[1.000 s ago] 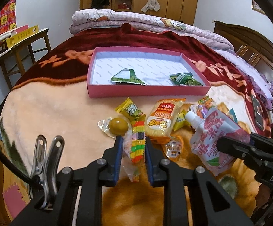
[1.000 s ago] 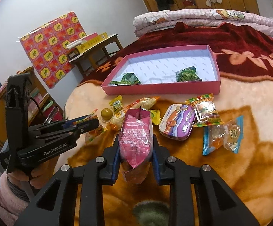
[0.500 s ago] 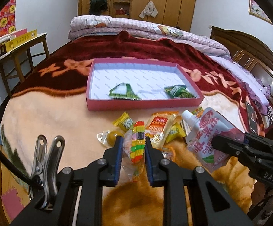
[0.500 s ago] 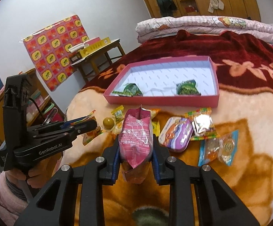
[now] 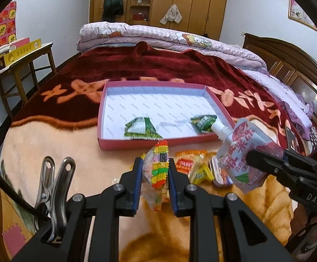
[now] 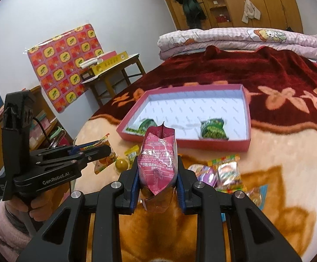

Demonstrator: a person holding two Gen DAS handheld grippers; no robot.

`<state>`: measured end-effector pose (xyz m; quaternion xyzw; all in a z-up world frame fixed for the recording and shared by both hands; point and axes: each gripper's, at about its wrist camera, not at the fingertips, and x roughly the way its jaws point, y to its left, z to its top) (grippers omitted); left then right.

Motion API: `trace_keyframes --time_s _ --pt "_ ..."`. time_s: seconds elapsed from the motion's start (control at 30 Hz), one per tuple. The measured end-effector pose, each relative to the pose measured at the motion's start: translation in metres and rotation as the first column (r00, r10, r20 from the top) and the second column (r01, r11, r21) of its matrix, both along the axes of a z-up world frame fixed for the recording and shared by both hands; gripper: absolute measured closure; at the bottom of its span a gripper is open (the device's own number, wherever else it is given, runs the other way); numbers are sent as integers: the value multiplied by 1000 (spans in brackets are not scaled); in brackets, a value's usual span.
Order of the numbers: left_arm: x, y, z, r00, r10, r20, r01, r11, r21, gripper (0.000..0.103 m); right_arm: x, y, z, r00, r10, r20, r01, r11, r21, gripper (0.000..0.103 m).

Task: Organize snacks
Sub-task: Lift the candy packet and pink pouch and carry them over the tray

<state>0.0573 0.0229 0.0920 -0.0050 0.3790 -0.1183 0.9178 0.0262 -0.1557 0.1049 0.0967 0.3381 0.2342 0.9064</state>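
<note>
My left gripper (image 5: 155, 168) is shut on a clear candy packet with rainbow stripes (image 5: 158, 170), held above the blanket. My right gripper (image 6: 157, 163) is shut on a pink spouted drink pouch (image 6: 158, 161); the left wrist view shows that pouch (image 5: 241, 152) at the right. Ahead lies a shallow pink tray (image 5: 136, 143) with a white floor, holding two green packets (image 5: 139, 128) (image 5: 203, 123). Loose snacks stay on the blanket: an orange packet (image 5: 187, 162), a yellow candy (image 5: 200, 173), a purple tin (image 6: 203, 172) and a golden ball (image 6: 121, 163).
The snacks lie on a peach and dark red blanket over a bed (image 5: 71, 148). Folded quilts (image 5: 158, 37) are piled at the far end. A wooden side table (image 5: 20, 65) with a yellow box stands at the left. A hand in a pink sleeve (image 6: 12, 218) holds the left gripper.
Both grippers have risen with their packets, so the loose snacks and the tray sit lower and further off in both views. Neither grip has changed.
</note>
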Motion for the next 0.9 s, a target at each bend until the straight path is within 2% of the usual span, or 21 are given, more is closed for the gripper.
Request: trace_keyframes --time_s 0.43,0.9 --pt "33 -5 19 999 1 42 -2 1000 18 81 28 -5 18 999 -31 38 30 1000 5 74" --pt "64 -13 17 999 -7 36 6 999 39 81 56 -8 20 998 -45 34 45 999 6 74"
